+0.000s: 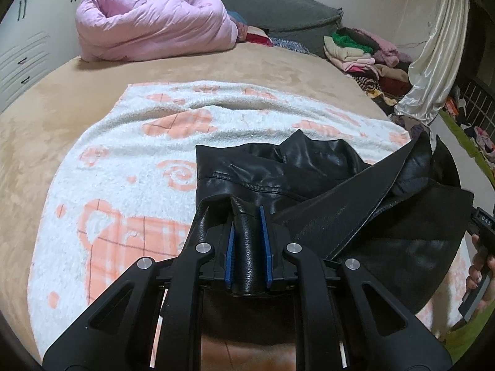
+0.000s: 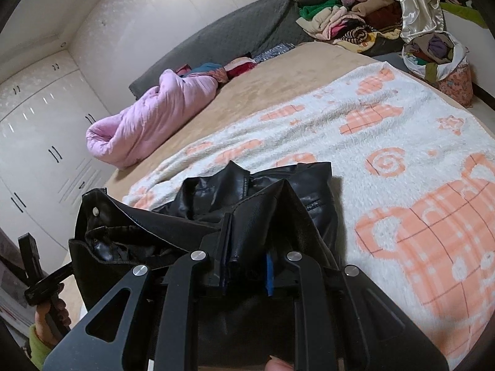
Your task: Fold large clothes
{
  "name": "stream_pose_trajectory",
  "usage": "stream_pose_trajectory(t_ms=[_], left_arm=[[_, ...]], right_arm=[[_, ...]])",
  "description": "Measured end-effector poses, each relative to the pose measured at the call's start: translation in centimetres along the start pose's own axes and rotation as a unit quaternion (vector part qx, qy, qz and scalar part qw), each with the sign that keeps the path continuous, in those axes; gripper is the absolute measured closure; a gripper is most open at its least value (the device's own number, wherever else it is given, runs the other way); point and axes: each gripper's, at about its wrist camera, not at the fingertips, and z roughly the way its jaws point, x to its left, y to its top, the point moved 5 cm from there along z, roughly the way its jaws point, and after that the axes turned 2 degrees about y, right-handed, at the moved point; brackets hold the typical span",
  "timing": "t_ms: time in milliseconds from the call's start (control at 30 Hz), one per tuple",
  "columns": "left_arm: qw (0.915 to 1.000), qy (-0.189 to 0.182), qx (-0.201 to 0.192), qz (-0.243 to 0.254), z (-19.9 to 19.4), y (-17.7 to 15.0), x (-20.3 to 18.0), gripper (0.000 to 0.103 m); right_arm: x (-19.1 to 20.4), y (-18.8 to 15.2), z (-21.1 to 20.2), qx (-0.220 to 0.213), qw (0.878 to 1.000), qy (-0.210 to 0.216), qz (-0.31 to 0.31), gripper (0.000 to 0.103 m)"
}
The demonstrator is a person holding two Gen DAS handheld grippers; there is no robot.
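Observation:
A black leather jacket (image 1: 324, 185) lies bunched over a white blanket with orange patterns (image 1: 130, 160) on the bed. My left gripper (image 1: 247, 216) is shut on a fold of the jacket's leather, which runs back between the blue pads (image 1: 230, 247). In the right wrist view the same jacket (image 2: 247, 191) hangs in folds in front of me, and my right gripper (image 2: 247, 241) is shut on another pinch of its leather. The right gripper's body shows at the right edge of the left view, with a hand (image 1: 478, 266) on it.
A rolled pink quilt (image 1: 154, 27) lies at the head of the tan bed (image 1: 278, 65), against a grey headboard (image 1: 247, 0). A heap of mixed clothes (image 1: 365, 52) sits at the far right with a cream curtain (image 1: 433, 61). White wardrobes (image 2: 40, 142) line the left wall.

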Motion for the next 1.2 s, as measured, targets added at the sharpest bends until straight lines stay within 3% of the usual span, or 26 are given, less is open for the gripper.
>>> stream_pose_trajectory(t_ms=[367,600,700,733,767,867,967,1033,1200], left_arm=[[0.9994,-0.004,0.022,-0.024,5.1,0.4,2.1,0.093],[0.9993,-0.023,0.018,-0.024,5.6,1.0,2.0,0.09],[0.9983,-0.047,0.0,-0.036,4.4,1.4,2.1,0.075],[0.9985,-0.043,-0.008,-0.033,4.0,1.5,2.1,0.06],[0.9988,-0.035,-0.021,-0.027,3.1,1.7,2.2,0.055],[0.9978,-0.037,-0.049,-0.022,1.1,2.3,2.5,0.052],[0.9981,-0.015,-0.06,-0.002,0.6,2.4,2.8,0.046],[0.999,0.001,-0.043,0.015,1.7,2.2,3.0,0.04],[0.9984,0.036,0.017,0.039,6.7,1.3,3.3,0.039]], right_arm=[[-2.6,-0.2,3.8,0.03,0.999,-0.045,-0.004,0.083],[-3.2,-0.1,4.4,0.037,0.998,-0.041,-0.011,0.07],[-3.3,0.3,2.9,0.012,0.999,-0.031,-0.006,0.048],[-3.2,0.5,2.2,0.0,0.999,-0.032,-0.009,0.039],[-3.1,0.7,1.7,-0.008,0.999,-0.032,-0.012,0.037],[-2.8,1.0,0.2,-0.033,0.998,-0.033,-0.03,0.034],[-2.5,1.1,0.0,-0.037,0.996,-0.056,-0.057,0.033],[-2.5,1.2,1.1,-0.019,0.994,-0.082,-0.072,0.033],[-3.0,0.3,4.5,0.044,0.982,-0.137,-0.125,0.033]])
